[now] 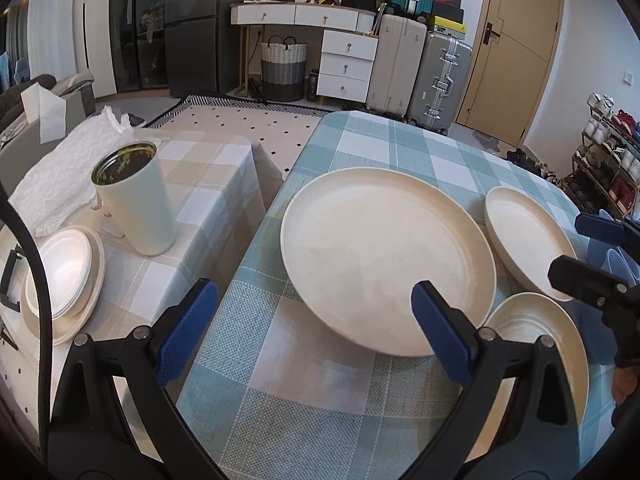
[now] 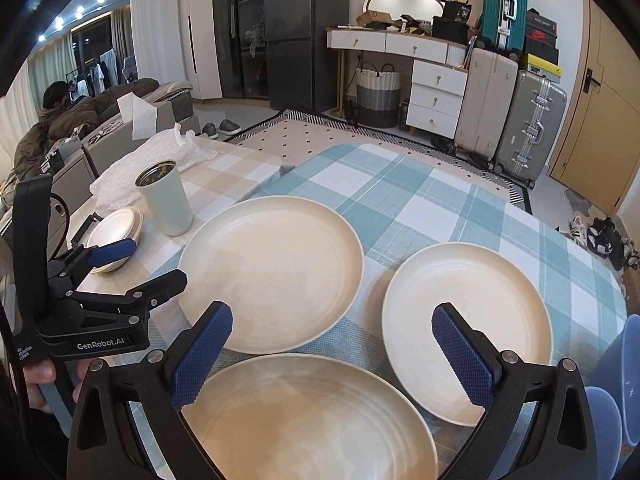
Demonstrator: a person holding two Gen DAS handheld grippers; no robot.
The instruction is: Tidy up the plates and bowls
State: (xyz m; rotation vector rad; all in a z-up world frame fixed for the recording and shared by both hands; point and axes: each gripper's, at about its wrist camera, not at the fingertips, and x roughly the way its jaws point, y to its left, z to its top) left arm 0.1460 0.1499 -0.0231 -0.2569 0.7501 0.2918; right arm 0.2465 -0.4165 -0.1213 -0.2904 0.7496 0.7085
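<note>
Three cream plates lie on the teal checked table [image 1: 360,152]. The large plate [image 1: 384,256] [image 2: 272,272] is at the left. A smaller plate [image 1: 528,240] [image 2: 468,324] lies to its right. A ridged plate [image 1: 536,336] [image 2: 308,420] is nearest. A stack of white bowls on a plate [image 1: 64,276] [image 2: 116,232] sits on the beige side table. My left gripper [image 1: 316,324] is open and empty, over the large plate's near left edge. My right gripper [image 2: 332,352] is open and empty, above the ridged plate. Each gripper shows in the other's view [image 1: 592,256] [image 2: 132,264].
A pale green tumbler [image 1: 136,204] [image 2: 166,200] stands on the beige checked side table beside crumpled bubble wrap [image 1: 60,176]. Blue bowls [image 2: 624,392] sit at the table's right edge. A gap separates the two tables. Suitcases [image 1: 436,76] and drawers stand behind.
</note>
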